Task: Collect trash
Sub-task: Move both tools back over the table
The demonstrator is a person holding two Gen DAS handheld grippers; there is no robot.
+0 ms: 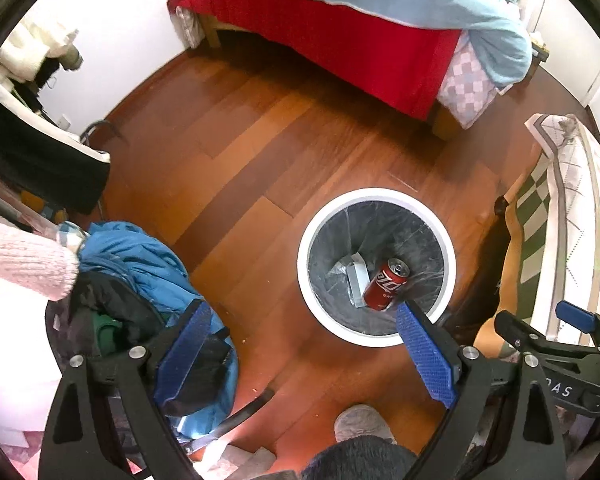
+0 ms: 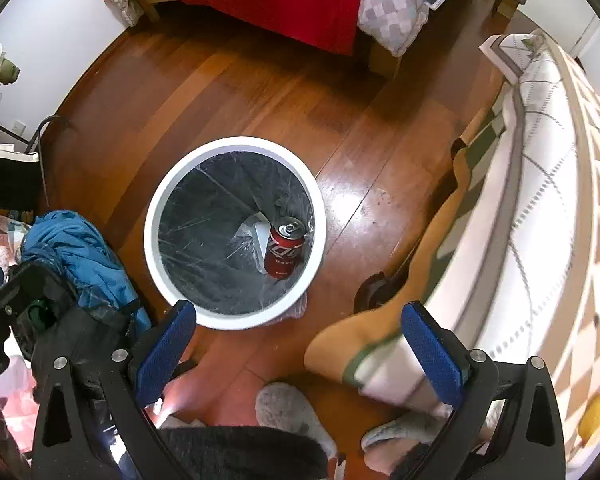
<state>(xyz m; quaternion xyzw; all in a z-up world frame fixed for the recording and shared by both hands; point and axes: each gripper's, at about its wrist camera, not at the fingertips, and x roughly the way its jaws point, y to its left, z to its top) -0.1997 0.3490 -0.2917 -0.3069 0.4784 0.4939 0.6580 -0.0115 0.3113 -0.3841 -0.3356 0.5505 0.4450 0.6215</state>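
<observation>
Left gripper [image 1: 304,350]: fingers spread wide apart, nothing between the blue pads [image 1: 426,354]; held above the floor, looking down
Right gripper [image 2: 300,350]: fingers likewise wide apart and empty; also seen at the lower right edge of the left wrist view [image 1: 556,344]
Trash bin [image 1: 449,252]: round, white rim, clear liner over a dark inside; stands upright on the floor ahead of the left gripper, its near rim just beside the tip of that gripper's right finger; in the right wrist view the bin [image 2: 236,143] sits ahead and towards the left finger
Cola can [image 1: 386,283]: red, lying tilted inside the bin with its top towards the far side, resting near the bin wall closest to the right gripper [image 2: 285,247]
Crumpled wrapper [image 1: 352,276]: pale, at the bottom of the bin, just beside the can on its left
Wooden floor [image 1: 260,152]: reddish boards, a few small crumbs near the left gripper
Blue jacket [image 1: 140,256]: heaped on the floor behind the left gripper's left finger
Bed [image 1: 340,36]: red cover, pale blue blanket, well ahead of both grippers
Patterned quilt [image 2: 532,184]: along the right side of the right gripper
Grey slipper [image 2: 284,408]: below, between the right gripper's fingers
</observation>
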